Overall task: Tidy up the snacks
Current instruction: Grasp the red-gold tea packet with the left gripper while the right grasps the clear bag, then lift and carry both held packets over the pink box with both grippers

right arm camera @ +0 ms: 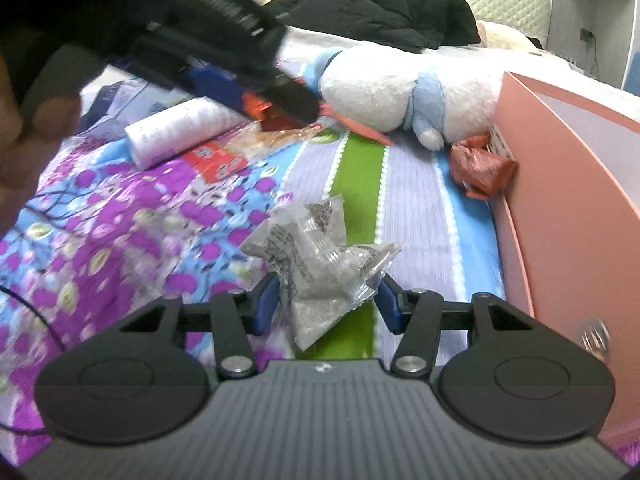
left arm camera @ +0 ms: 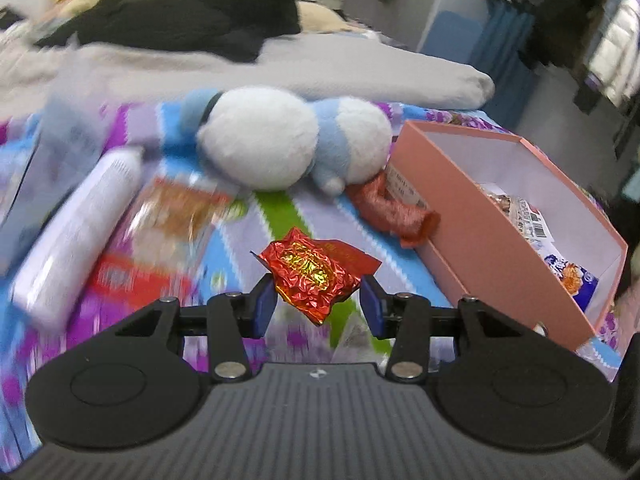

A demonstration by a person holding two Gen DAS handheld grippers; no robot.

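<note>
Bedding in purple, blue and green stripes serves as our work surface; entries run near to far.

1. Left gripper: we pinch a red foil snack, lifted clear of the bedding.
2. Right gripper: we clamp a clear crinkled packet of pale contents.
3. Pink box, just right of both grippers, open-topped, printed packets already inside.
4. Red wrapped snack, touching the box's outer wall.
5. White tube and orange-printed bag, loose at left.
6. Plush toy, white and blue; beyond it black clothing.

Risks, as we judge them: the foil is caught near one corner and could twist free in transit; the clear packet's slack film may slip; either load could clip the box wall and drop outside.

Obscured: motion blur smears the left-hand items and their labels; the box's far interior is cut off; packet print is unreadable.
</note>
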